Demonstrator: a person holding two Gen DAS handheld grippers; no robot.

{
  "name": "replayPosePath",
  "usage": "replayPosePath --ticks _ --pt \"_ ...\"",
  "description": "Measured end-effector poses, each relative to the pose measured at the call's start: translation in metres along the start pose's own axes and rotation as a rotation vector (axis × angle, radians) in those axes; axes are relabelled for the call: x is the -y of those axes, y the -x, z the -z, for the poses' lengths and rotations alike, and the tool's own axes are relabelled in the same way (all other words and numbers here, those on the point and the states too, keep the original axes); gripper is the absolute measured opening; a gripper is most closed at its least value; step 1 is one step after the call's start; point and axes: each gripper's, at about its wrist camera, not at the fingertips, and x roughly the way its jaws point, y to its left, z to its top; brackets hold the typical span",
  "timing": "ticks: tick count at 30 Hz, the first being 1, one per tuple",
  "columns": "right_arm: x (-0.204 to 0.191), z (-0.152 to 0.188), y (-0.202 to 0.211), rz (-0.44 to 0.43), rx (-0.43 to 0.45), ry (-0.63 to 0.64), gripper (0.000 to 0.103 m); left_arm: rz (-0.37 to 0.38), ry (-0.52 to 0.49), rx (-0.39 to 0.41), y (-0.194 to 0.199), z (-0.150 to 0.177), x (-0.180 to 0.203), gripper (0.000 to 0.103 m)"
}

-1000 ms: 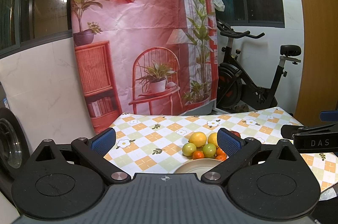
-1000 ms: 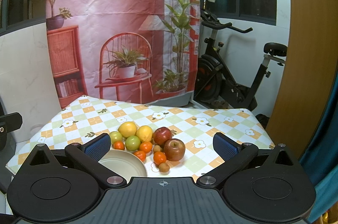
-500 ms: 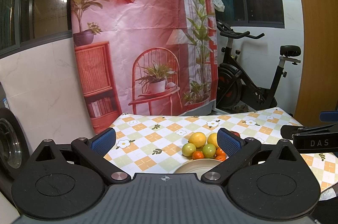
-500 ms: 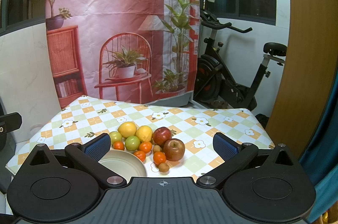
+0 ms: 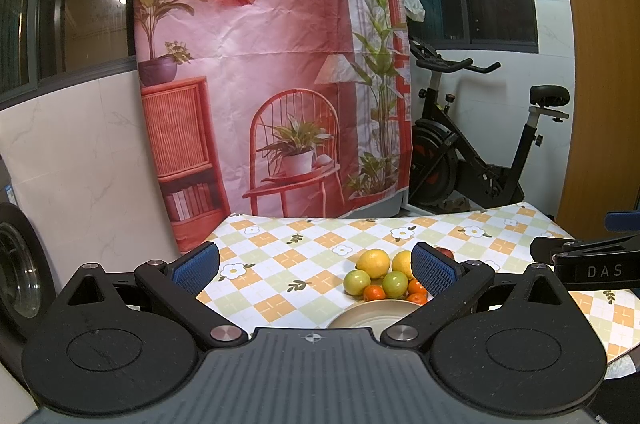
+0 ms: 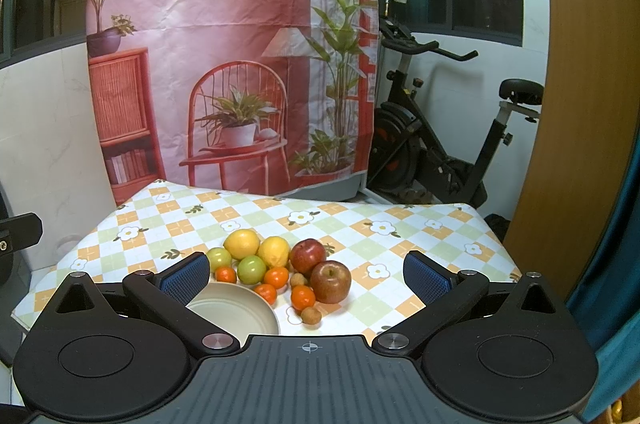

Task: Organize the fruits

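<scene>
A cluster of fruit lies on the checkered tablecloth (image 6: pixel 360 220): two lemons (image 6: pixel 241 243), two green fruits (image 6: pixel 251 269), two red apples (image 6: pixel 331 281), several small oranges (image 6: pixel 303 297) and small brown fruits (image 6: pixel 311 315). An empty cream bowl (image 6: pixel 236 308) sits just in front of them. The fruit (image 5: pixel 373 263) and bowl (image 5: pixel 372 314) also show in the left wrist view. My right gripper (image 6: pixel 306 274) is open, held back above the near table edge. My left gripper (image 5: pixel 316 264) is open, left of the fruit.
A printed pink backdrop (image 6: pixel 224 44) hangs behind the table. An exercise bike (image 6: pixel 436 144) stands at the back right. A wooden panel (image 6: pixel 580 104) is on the right. The right gripper's side (image 5: pixel 588 260) shows at the right of the left wrist view.
</scene>
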Motion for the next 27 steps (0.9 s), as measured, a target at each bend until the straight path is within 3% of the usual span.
replayPosePath --ticks 20,27 --pt "0.002 0.001 -0.002 -0.002 -0.003 -0.009 0.103 0.015 0.013 -0.031 -0.014 0.000 -0.004 0.103" --pt "0.027 -0.003 -0.027 -0.018 0.091 0.039 0.103 0.004 0.013 -0.036 -0.043 -0.005 -0.013 0.102"
